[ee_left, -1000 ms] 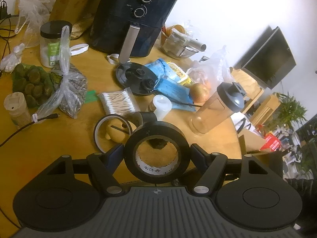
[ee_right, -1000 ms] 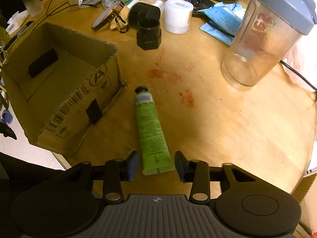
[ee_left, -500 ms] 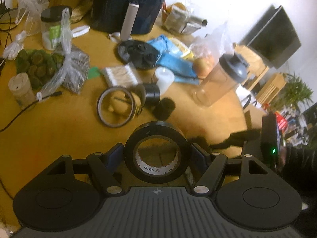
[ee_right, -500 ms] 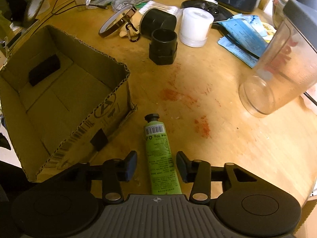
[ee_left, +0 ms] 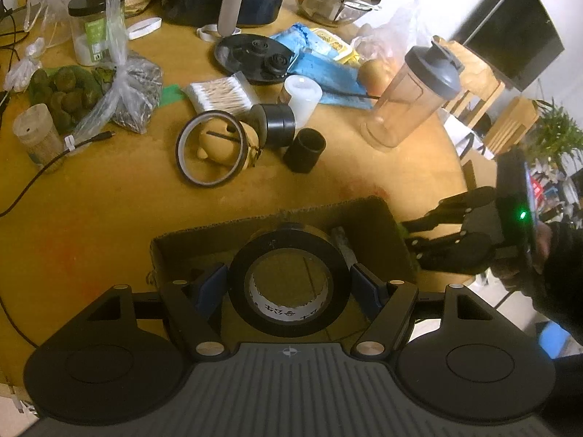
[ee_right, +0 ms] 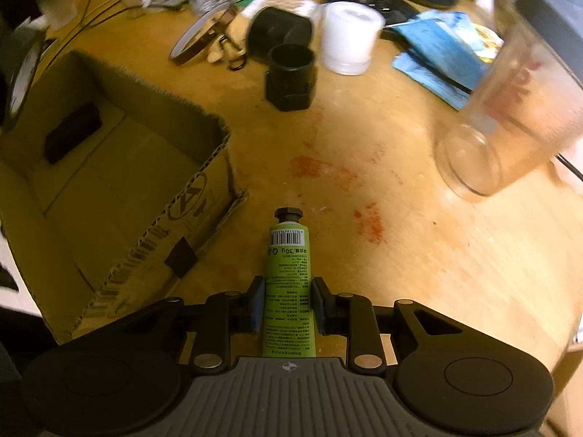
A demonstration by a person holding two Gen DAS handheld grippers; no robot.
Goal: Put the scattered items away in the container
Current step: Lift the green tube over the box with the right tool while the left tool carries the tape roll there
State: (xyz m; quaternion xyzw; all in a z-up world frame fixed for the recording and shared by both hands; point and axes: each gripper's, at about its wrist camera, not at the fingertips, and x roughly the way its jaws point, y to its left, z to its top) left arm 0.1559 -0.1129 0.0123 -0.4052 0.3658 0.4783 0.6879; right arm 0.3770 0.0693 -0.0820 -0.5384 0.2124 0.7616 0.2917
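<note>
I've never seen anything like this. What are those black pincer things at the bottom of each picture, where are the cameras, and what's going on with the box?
No robot here: a person holds a two-finger hand tool in each hand, and each tool carries a wide-angle camera looking along its fingers. One picture comes from the left tool, the other from the right.

The left gripper is clamped on a roll of black tape and hangs over an open cardboard box at the table's edge. The right gripper has a green tube between its fingers, and its jaws are closing; the pads look to be right at the tube's sides. The tube lies on the wooden table just beside the box.

Further back lie a shaker bottle, a white tub, a pack of cotton swabs and more clutter. The aim is tidying the loose things into the box.
</note>
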